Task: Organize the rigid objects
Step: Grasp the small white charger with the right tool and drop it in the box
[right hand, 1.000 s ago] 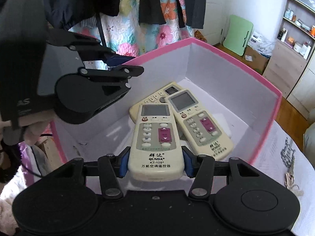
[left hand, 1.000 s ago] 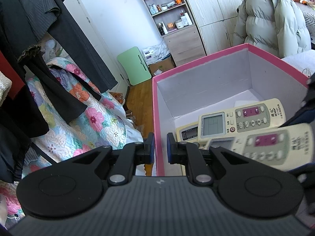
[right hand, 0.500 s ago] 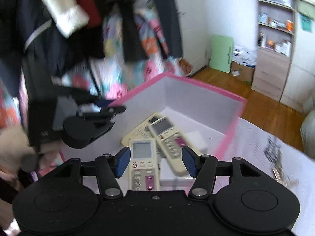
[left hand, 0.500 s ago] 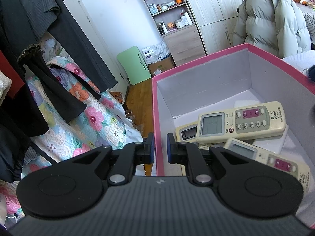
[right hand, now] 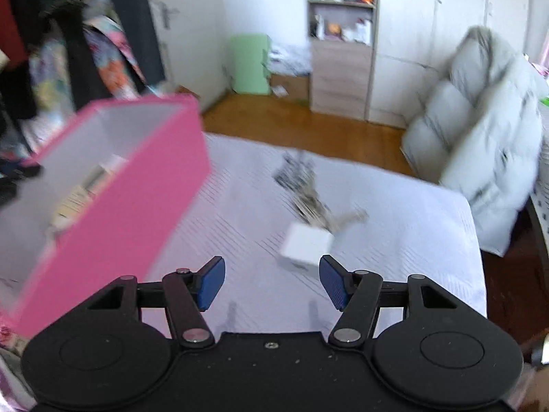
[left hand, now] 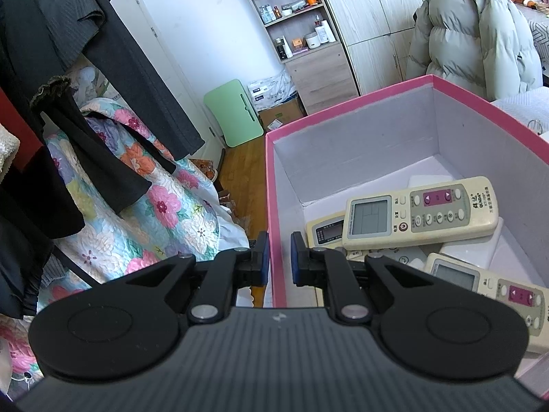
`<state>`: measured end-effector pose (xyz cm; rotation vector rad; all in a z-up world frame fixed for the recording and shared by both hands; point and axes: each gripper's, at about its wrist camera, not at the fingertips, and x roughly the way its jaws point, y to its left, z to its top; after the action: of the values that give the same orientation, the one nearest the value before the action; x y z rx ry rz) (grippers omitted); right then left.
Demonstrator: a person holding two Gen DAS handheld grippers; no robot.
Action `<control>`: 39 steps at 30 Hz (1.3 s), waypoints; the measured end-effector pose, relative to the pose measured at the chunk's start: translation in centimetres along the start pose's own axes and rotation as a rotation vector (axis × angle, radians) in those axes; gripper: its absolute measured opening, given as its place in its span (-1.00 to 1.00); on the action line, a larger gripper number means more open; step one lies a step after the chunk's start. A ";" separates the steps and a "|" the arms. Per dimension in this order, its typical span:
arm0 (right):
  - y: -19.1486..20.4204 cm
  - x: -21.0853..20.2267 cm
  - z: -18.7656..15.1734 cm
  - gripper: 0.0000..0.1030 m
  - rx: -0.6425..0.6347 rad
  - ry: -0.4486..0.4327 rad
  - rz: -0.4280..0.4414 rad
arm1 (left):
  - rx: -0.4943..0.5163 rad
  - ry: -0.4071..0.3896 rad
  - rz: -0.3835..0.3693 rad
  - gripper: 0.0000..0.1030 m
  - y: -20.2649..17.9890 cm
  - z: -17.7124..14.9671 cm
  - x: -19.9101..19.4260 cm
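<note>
Clamping pink box (left hand: 274, 206) wall, left gripper (left hand: 279, 262); right gripper (right hand: 272, 283) wide, just opening, empty, white cube (right hand: 305, 247) ahead.

blurred keys (right hand: 308, 192), remote (left hand: 494, 295) cut off

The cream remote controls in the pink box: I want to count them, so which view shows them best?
The left wrist view: three cream remote controls lie sharp, faces up, in the pink cardboard box. The right wrist view is blurred and shows only pale slivers of them inside the box.

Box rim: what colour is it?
Pink; the box rim shows best in the left wrist view.
</note>
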<state>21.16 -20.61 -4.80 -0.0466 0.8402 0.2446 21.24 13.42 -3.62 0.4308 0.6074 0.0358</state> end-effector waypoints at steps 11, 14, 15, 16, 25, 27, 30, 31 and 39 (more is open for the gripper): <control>-1.1 5.4 0.9 0.29 0.026 0.084 -0.004 | 0.042 -0.001 0.010 -0.78 -0.3 0.1 0.1; -1.3 6.5 1.4 0.29 0.061 0.073 -0.051 | 0.039 -0.001 0.010 -0.78 -0.3 0.1 0.1; -1.5 6.7 1.6 0.29 0.097 0.063 -0.066 | 0.037 -0.004 0.009 -0.78 -0.4 0.1 0.1; -1.7 6.8 1.6 0.28 0.131 0.061 -0.061 | 0.033 -0.010 0.007 -0.78 -0.4 0.0 0.0; -1.1 5.3 0.8 -0.06 0.105 -0.001 -0.103 | 0.024 -0.015 0.000 -0.78 -0.2 -0.2 -0.1; -0.7 3.7 0.6 -0.06 0.104 -0.030 -0.092 | 0.017 -0.016 -0.003 -0.78 -0.1 -0.2 -0.2; 0.5 0.9 0.6 -0.06 0.083 -0.084 -0.066 | 0.020 -0.014 0.000 -0.78 -0.1 -0.1 -0.1; 0.9 0.0 0.6 -0.06 0.073 -0.099 -0.057 | 0.018 -0.015 -0.002 -0.78 -0.1 -0.2 -0.1; 4.9 -5.6 2.1 -0.06 -0.010 -0.195 0.158 | 0.011 -0.019 -0.003 -0.78 -0.1 -0.1 -0.2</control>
<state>17.94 -16.70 0.99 0.0337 0.6487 0.3958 21.04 13.36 -3.66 0.4401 0.5900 0.0252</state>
